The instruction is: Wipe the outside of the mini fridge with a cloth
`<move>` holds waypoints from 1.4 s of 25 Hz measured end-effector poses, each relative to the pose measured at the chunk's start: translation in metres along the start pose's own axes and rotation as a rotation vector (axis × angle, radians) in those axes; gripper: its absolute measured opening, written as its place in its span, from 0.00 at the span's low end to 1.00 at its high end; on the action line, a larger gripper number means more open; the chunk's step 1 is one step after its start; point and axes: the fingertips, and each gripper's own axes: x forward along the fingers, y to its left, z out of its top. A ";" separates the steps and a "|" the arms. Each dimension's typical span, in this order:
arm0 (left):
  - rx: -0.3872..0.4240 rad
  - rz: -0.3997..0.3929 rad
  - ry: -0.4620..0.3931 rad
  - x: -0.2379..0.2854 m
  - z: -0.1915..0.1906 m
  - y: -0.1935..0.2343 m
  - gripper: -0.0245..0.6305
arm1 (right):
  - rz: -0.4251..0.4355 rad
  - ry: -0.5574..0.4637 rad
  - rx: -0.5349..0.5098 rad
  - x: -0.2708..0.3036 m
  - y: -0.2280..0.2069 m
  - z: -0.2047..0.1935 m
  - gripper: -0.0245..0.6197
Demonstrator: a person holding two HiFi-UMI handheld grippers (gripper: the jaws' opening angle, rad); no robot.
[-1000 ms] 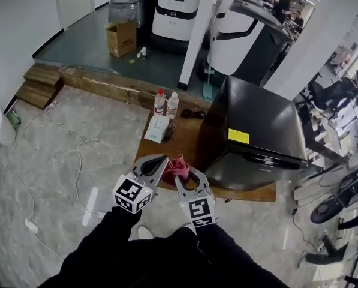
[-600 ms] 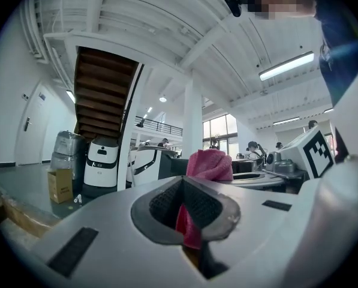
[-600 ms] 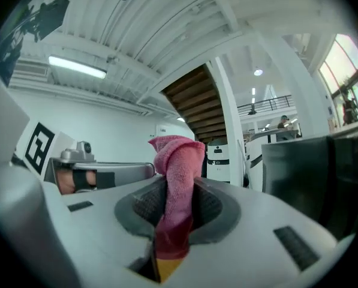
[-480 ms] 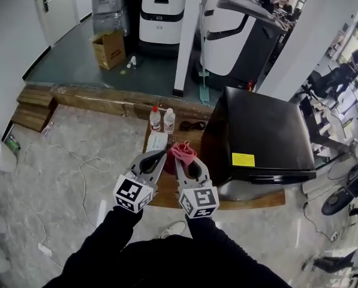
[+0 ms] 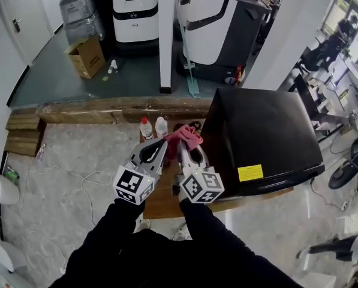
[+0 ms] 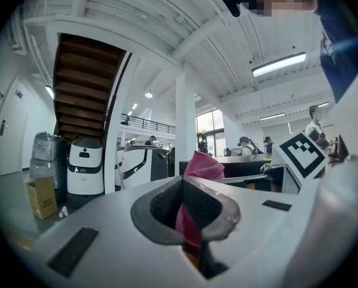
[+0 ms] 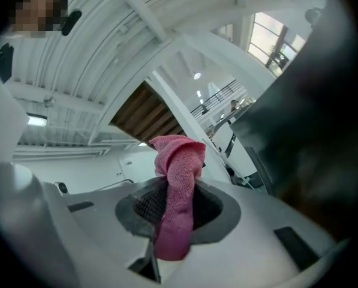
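Pink cloth (image 5: 186, 135) pinched between two grippers, next to the black mini fridge (image 5: 262, 131).
The left gripper (image 5: 158, 147) and right gripper (image 5: 187, 152) each have their fingers pressed together on the cloth, holding it above the wooden desk (image 5: 161, 204), close to the fridge's left side. Two bottles (image 5: 153, 126) stand further back.

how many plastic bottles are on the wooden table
2: a red-capped clear plastic bottle and a second clear plastic bottle right beside it, at the wooden table's far-left corner. The pink cloth could hide more.
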 end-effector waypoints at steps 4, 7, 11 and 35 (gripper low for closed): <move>-0.019 -0.116 -0.007 0.039 -0.005 0.031 0.04 | -0.137 -0.085 0.107 0.037 -0.038 0.004 0.17; -0.017 -0.228 -0.007 0.066 -0.005 0.040 0.04 | -0.245 -0.152 0.192 0.055 -0.069 0.012 0.17; -0.011 -0.354 -0.005 0.094 -0.003 0.044 0.04 | -0.373 -0.275 0.312 0.065 -0.109 0.031 0.17; 0.011 -0.508 0.226 0.163 -0.165 0.022 0.04 | -0.550 -0.393 0.777 0.045 -0.241 -0.109 0.18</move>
